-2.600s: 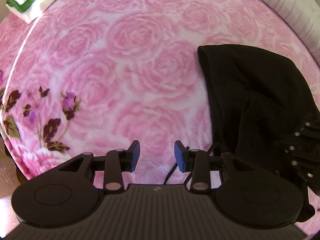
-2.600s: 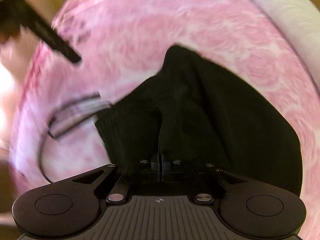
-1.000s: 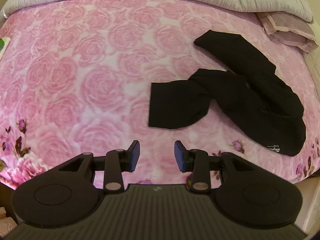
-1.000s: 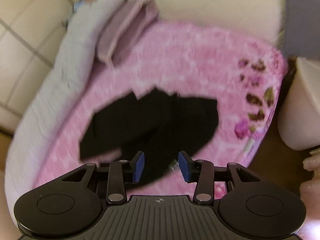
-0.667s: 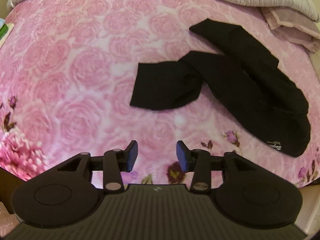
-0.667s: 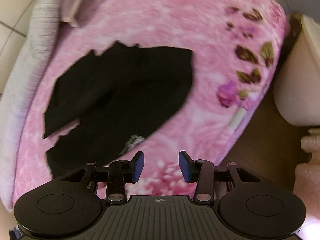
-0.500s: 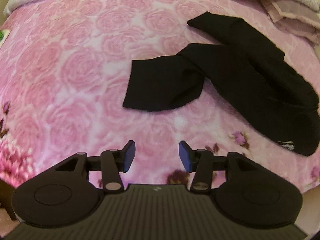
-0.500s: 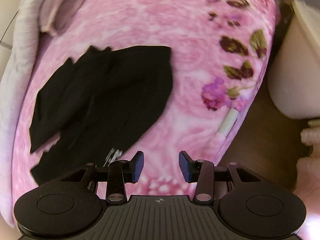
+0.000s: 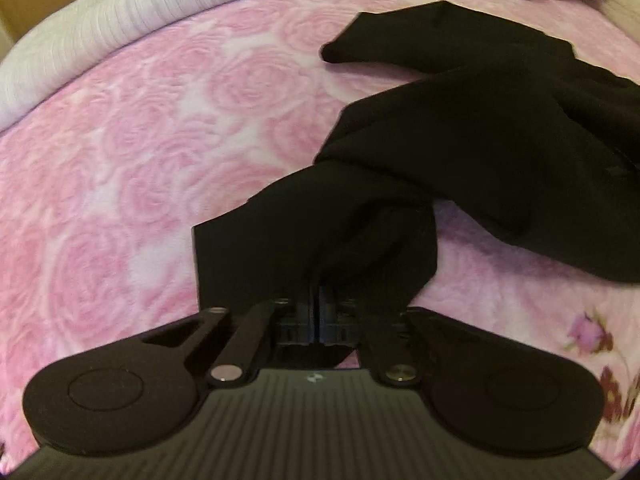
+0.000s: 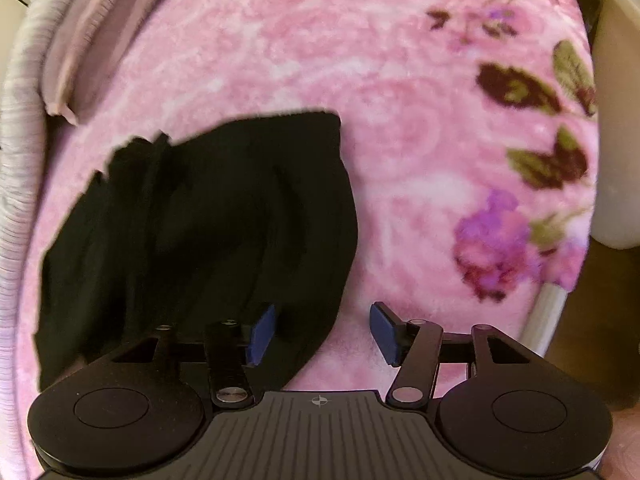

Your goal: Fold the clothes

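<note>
Pink rose-patterned bed [image 9: 168, 128] carries a crumpled black garment [image 9: 500, 128].

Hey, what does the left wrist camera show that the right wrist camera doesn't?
Left wrist only: the left gripper shut on the black garment's near end. Right wrist only: the right gripper, jaws closing, pads not yet pressing the cloth edge between them, and a white cabinet beside the bed. Both share the garment and pink rose blanket.

The left gripper [image 9: 318, 312] points steeply down, its jaws clamped together on a bunched fold of black garment [image 9: 460, 140]. The right gripper [image 10: 322, 330] tilts down too, jaws apart and closing, with the garment's edge lying against the blue pad [image 10: 262, 334] at nine o'clock.
</note>
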`<action>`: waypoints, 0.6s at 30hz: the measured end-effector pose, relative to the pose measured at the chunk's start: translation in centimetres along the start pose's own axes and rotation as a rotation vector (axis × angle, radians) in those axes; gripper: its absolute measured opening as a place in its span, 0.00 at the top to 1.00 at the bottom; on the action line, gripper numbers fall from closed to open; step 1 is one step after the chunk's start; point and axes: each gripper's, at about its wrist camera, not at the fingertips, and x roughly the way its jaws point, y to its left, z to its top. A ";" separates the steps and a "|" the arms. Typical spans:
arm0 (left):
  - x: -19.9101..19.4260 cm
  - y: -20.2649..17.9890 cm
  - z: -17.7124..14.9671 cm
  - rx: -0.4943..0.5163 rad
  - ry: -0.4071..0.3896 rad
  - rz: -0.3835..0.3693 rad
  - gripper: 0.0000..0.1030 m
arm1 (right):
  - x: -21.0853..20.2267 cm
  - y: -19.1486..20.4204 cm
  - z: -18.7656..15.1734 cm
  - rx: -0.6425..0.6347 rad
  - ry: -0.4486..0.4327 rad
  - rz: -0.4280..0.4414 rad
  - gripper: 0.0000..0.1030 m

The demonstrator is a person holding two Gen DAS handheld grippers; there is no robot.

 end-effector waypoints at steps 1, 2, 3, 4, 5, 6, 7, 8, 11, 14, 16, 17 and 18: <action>-0.8 0.6 -0.1 0.013 -0.025 0.003 0.98 | 0.1 0.3 -0.2 -0.015 -0.016 -0.022 0.99; -2.0 1.6 -0.2 0.025 -0.056 0.014 0.98 | -0.1 0.6 -0.4 -0.025 -0.028 -0.032 0.99; -3.4 2.6 -0.3 0.033 -0.089 0.025 0.98 | -0.8 0.8 -0.6 -0.030 -0.036 -0.028 0.99; -5.0 4.2 -0.4 0.029 -0.117 0.032 0.98 | -1.4 1.0 -0.7 -0.034 -0.044 -0.023 0.99; -6.8 6.1 -0.6 0.019 -0.139 0.050 0.98 | -2.3 1.2 -0.8 -0.036 -0.050 -0.015 1.00; -8.7 8.2 -0.9 0.010 -0.159 0.077 0.98 | -3.3 1.3 -0.9 -0.033 -0.052 -0.004 1.00; -10.6 10.3 -1.3 0.001 -0.179 0.103 0.98 | -4.4 1.5 -1.1 -0.034 -0.052 0.010 1.00; -12.2 12.4 -2.0 -0.002 -0.189 0.132 0.98 | -5.5 1.6 -1.5 -0.042 -0.047 0.028 1.00; -16.2 18.5 -4.8 0.011 -0.182 0.220 0.98 | -7.8 2.3 -2.9 -0.086 -0.009 0.050 1.00; -15.9 22.1 -8.6 0.069 -0.052 0.294 0.97 | -7.4 2.8 -5.4 -0.125 0.076 -0.027 0.99; -14.2 23.9 -11.0 0.065 0.072 0.346 0.96 | -6.9 2.9 -7.1 -0.156 0.121 -0.125 0.97; -13.4 24.9 -11.8 0.039 0.121 0.364 0.96 | -6.9 3.0 -7.7 -0.172 0.121 -0.165 0.97; -12.7 25.9 -12.6 0.013 0.170 0.381 0.96 | -6.9 3.2 -8.3 -0.187 0.122 -0.206 0.94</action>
